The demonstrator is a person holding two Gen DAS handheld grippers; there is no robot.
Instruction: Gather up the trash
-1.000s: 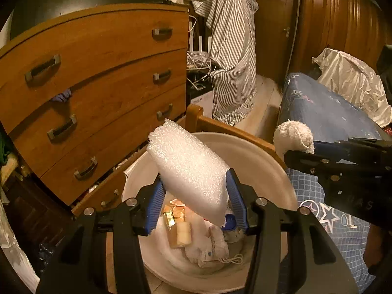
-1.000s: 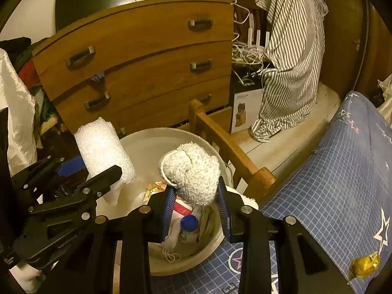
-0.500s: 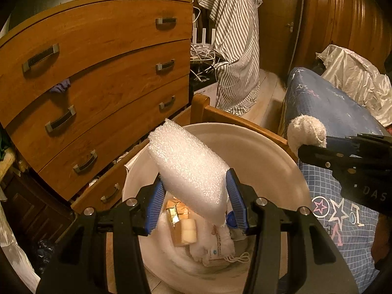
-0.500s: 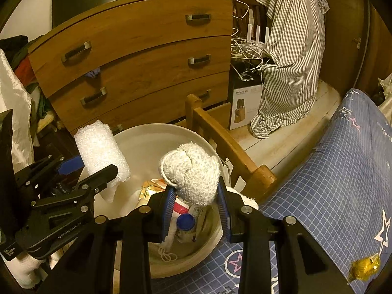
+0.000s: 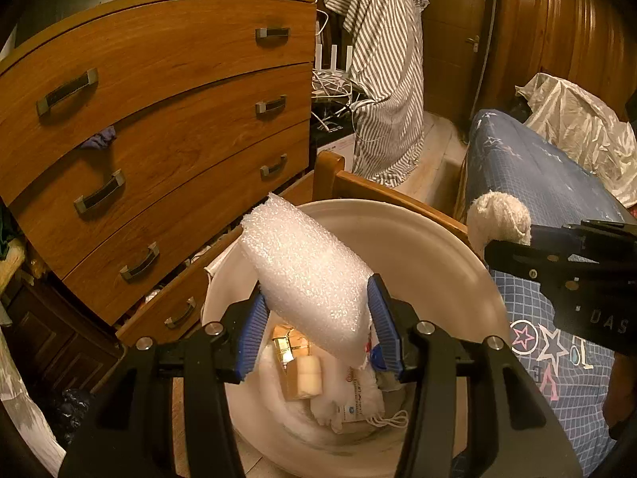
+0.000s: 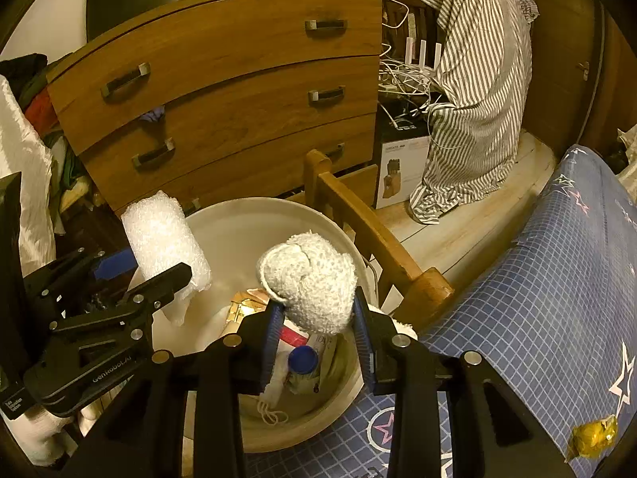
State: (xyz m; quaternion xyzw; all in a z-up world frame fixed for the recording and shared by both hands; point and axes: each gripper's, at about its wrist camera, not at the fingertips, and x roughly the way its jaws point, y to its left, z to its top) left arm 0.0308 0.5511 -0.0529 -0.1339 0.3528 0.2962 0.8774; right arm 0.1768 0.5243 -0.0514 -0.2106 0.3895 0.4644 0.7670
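The left gripper (image 5: 318,330) is clamped on a roll of white foam wrap (image 5: 306,279), its blue pads pressing both sides of the roll's lower end, and holds it tilted over the open mouth of a round white bin (image 5: 430,247). The right gripper (image 6: 318,328) is closed around a balled-up white terry cloth (image 6: 310,279), which sits above the near right part of the same bin (image 6: 239,231). Inside the bin lie a blue bottle cap (image 6: 303,359), a red-and-white packet (image 6: 292,336), gold foil wrappers (image 5: 284,340) and a white cord (image 6: 272,414). The bin stands between a wooden chest of drawers (image 5: 159,119) and the wooden bed frame (image 6: 370,239). A crumpled gold wrapper (image 6: 593,436) lies on the blue checked bedsheet (image 6: 537,298), near its right edge. A striped shirt (image 6: 473,91) hangs beyond the drawers.
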